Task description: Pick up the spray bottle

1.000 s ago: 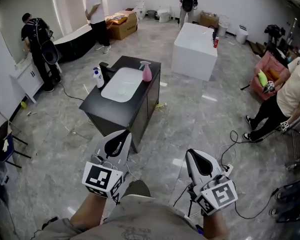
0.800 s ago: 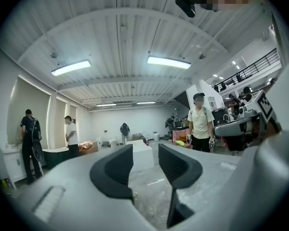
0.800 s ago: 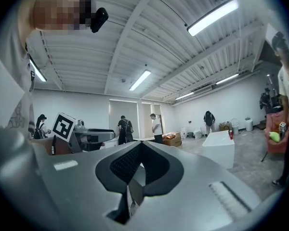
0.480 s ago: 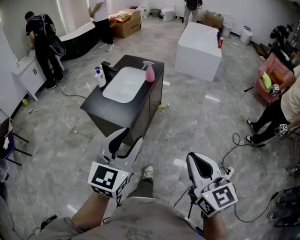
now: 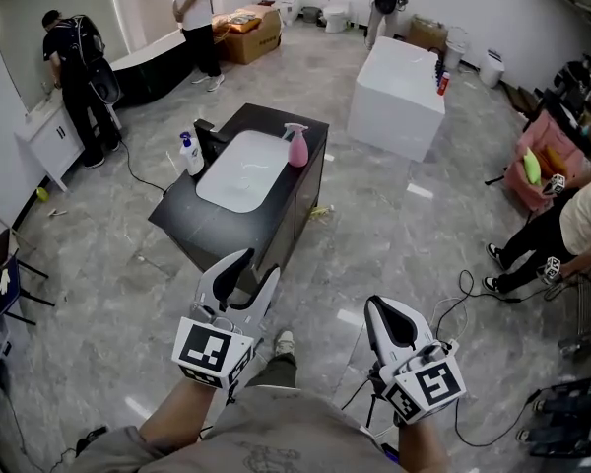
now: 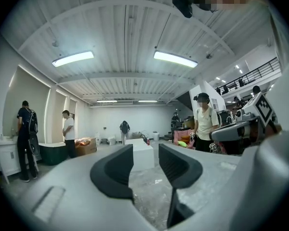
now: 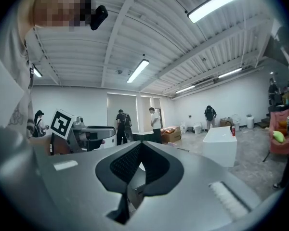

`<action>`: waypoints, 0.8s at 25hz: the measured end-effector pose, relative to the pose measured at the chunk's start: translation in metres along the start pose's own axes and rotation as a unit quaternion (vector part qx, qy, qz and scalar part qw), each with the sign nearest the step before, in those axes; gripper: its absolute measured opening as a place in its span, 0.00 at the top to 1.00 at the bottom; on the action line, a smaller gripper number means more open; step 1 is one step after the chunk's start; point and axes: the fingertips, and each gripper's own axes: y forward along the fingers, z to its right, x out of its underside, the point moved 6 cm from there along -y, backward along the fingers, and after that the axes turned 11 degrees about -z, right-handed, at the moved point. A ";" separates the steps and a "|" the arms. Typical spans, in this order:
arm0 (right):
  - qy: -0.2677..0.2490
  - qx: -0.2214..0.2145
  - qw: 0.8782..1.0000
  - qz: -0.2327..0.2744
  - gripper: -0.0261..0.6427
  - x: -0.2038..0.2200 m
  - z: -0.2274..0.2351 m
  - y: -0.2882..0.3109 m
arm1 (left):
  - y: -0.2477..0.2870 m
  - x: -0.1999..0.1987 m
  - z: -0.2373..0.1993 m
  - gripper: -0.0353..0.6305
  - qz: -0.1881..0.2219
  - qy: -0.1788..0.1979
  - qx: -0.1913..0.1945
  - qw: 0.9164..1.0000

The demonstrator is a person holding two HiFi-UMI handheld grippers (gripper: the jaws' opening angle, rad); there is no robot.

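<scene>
I'm holding my left gripper (image 5: pixel 244 272) open and empty, my right gripper (image 5: pixel 391 315) closed on nothing. The spray bottle (image 5: pixel 297 147) is standing upper centre.

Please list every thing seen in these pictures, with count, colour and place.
vanity cabinet: one, black, mid-floor
basin: one, white, set in the cabinet top
spray bottle: one, pink, on the cabinet, right of the basin
pump bottle: one, white, left of the basin
block: one, white, beyond the cabinet, right
people: four, near the room's edges
left gripper: one, white, jaws apart, empty
right gripper: one, white, jaws together, empty
</scene>
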 end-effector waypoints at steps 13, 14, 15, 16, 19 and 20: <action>-0.012 0.015 0.999 -0.027 0.92 -0.058 0.061 0.125 | 0.104 -0.037 -0.104 0.71 -0.002 -0.002 0.008 1.000; -0.014 0.018 0.999 -0.029 0.92 -0.061 0.066 0.135 | 0.112 -0.038 -0.112 0.71 -0.001 -0.002 0.009 1.000; -0.015 0.020 0.999 -0.031 0.92 -0.065 0.071 0.144 | 0.120 -0.039 -0.120 0.71 -0.001 -0.001 0.010 1.000; -0.016 0.021 0.999 -0.032 0.92 -0.068 0.075 0.153 | 0.128 -0.041 -0.127 0.71 -0.002 -0.002 0.012 1.000; -0.016 0.023 0.999 -0.036 0.92 -0.073 0.087 0.176 | 0.149 -0.044 -0.143 0.71 -0.005 -0.004 0.016 1.000; -0.016 0.025 0.999 -0.037 0.92 -0.074 0.091 0.182 | 0.156 -0.045 -0.148 0.71 -0.007 -0.003 0.017 1.000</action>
